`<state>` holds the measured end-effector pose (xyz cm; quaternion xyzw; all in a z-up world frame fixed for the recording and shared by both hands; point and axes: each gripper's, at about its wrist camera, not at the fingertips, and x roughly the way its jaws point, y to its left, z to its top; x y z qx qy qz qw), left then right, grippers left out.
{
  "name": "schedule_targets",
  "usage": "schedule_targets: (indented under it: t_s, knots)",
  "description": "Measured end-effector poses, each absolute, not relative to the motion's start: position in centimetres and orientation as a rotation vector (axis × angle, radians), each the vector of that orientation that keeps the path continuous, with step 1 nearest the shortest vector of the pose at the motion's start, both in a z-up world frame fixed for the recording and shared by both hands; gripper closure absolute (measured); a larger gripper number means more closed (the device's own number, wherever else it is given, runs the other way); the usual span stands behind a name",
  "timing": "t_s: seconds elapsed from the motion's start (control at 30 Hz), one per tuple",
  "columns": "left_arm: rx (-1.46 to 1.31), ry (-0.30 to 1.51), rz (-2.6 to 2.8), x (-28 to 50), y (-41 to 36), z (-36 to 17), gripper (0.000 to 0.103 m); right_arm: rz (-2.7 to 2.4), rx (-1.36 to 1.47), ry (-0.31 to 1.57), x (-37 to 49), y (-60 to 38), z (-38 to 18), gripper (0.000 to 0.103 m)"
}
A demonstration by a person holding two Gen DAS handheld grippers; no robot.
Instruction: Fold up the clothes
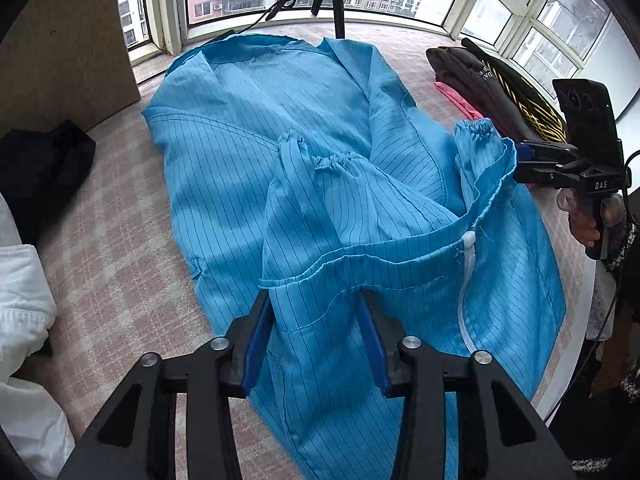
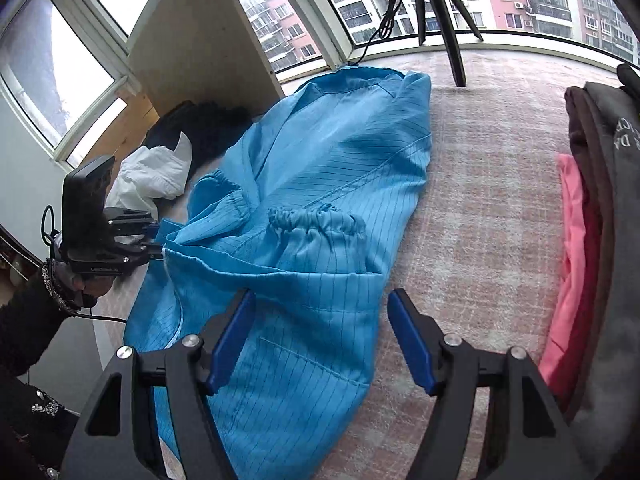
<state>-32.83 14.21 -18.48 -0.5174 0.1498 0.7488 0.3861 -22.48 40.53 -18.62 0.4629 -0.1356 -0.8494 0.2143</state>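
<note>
Right now I am partway through the bottom-to-top fold of the blue striped garment (image 1: pixel 320 140), which lies lengthwise on the pink checked surface (image 1: pixel 112 240), its collar (image 1: pixel 260 44) toward the windows at the top of both views. Both elastic cuffs (image 1: pixel 336 160) are already tucked across the body, so I judge the sleeves done. The hem (image 1: pixel 380 256) stands up as a ridge across the lower middle of the left view. My left hand-held gripper (image 1: pixel 314 316) appears closed on a bunch of that hem, the cloth filling the gap between its pads. My right hand-held gripper (image 2: pixel 320 340) is open: the cloth lies between its jaws, but in the right view the right-hand pad stands clear of it. Next I think the right side needs a firm pinch on its hem corner. Then both hands should carry the hem toward the collar together, level, so the fold lands square and the cuffs stay tucked.
</note>
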Motion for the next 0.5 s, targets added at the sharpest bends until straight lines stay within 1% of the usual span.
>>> schedule_targets:
  t_s: [0.03, 0.07, 0.17, 0.27, 0.4, 0.47, 0.5]
  knots:
    - [-1.314, 0.366, 1.896, -32.7, 14.2, -18.4, 0.098, -2.342, 1.288, -0.351, -22.6, 40.0, -18.5, 0.08]
    - [-1.303, 0.353, 1.893, -32.5, 14.0, -18.2, 0.099, -2.338, 1.288, -0.328, -22.5, 39.6, -18.3, 0.092]
    - [-1.262, 0.337, 1.914, -31.8, 13.5, -17.0, 0.1, -2.356, 1.249, -0.28, -21.8, 38.7, -16.8, 0.096]
    - [-1.227, 0.274, 1.941, -31.0, 12.0, -14.7, 0.1, -2.357, 1.17, -0.242, -20.9, 37.8, -14.0, 0.097]
    - [-1.182, 0.247, 1.989, -29.5, 9.6, -11.9, 0.1, -2.307, 1.028, -0.23, -20.4, 36.4, -10.8, 0.097]
    - [-1.187, 0.252, 1.982, -29.9, 9.2, -12.4, 0.099, -2.321, 1.068, -0.252, -22.3, 36.6, -12.0, 0.097]
    - [-1.217, 0.28, 1.996, -30.5, 9.4, -13.5, 0.093, -2.332, 1.14, -0.249, -23.7, 36.7, -13.6, 0.096]
